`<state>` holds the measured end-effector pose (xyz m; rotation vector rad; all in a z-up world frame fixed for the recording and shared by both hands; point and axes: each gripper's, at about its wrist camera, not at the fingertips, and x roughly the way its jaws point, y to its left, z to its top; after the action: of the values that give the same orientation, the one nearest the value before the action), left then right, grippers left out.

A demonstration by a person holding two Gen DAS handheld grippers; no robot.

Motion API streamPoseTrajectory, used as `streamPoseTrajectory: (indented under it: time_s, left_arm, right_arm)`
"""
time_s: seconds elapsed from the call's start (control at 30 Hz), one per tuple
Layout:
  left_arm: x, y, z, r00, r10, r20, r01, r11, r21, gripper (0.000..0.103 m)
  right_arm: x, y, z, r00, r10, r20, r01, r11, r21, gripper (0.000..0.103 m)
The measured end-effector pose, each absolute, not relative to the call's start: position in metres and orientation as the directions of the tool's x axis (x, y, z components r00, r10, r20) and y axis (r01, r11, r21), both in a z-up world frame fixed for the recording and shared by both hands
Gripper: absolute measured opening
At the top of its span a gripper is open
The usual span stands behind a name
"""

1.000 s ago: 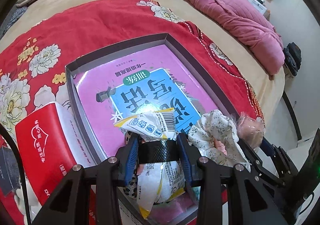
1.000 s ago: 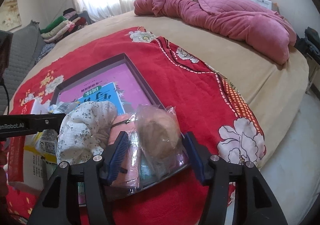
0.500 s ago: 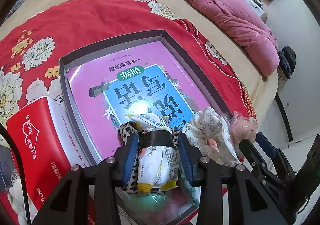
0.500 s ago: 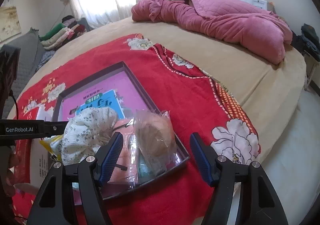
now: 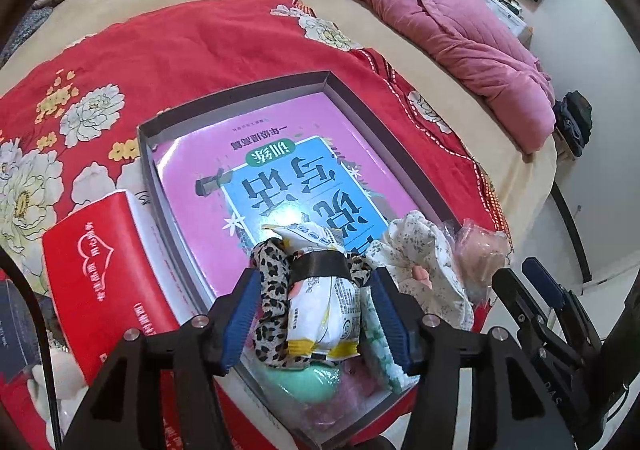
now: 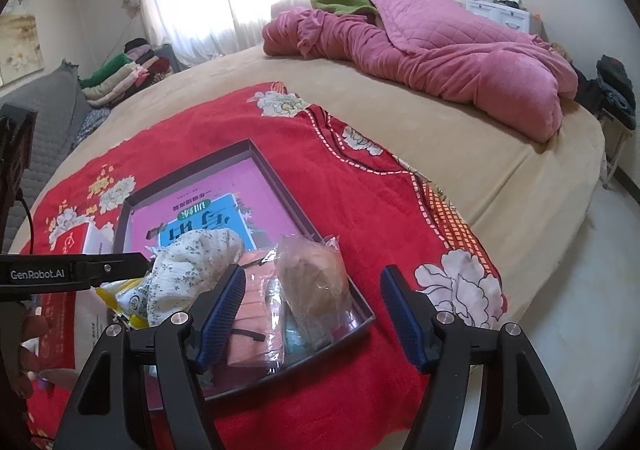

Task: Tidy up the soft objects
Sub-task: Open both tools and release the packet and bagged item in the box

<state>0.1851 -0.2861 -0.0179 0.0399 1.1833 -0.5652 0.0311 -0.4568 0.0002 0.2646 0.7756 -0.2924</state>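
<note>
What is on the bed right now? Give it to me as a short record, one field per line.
surface: red floral blanket on a beige bed
container: shallow grey box with a pink book lying flat inside
near end of box: white snack packet banded with a leopard-print scrunchie, floral cloth, bagged round thing
beside box: red tissue pack
left gripper: jaws just opened, packet between them, pads clear
right gripper: open, above the bagged things

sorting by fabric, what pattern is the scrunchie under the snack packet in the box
Leopard print, tan with dark spots: the scrunchie shows best in the left wrist view.
</note>
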Motion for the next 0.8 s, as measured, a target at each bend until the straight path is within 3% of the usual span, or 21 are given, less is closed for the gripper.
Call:
streamPoseTrajectory:
  time_s: [0.6,0.7,0.8]
  left_arm:
    - [0.164,-0.278,-0.004,0.294,-0.369,-0.882,0.449,0.868,-0.213,0.070]
    - [0.158,-0.279,-0.003,0.302,-0.346,-0.888,0.452,0.872,-0.185,0.081]
    - [0.149,-0.276,0.000,0.311,-0.350,-0.884,0.453,0.872,-0.186,0.082]
  right_arm:
    - [0.025,-0.458,0.003,0.639,-0.205,-0.741,0.410,0.907,0.102,0.073]
    - [0.022,-0.462,0.003,0.633,-0.206,-0.746,0.423,0.899,0.110,0.073]
    - [0.019,-0.463,0.007,0.637,-0.214,-0.741,0.431,0.895,0.113,0.073]
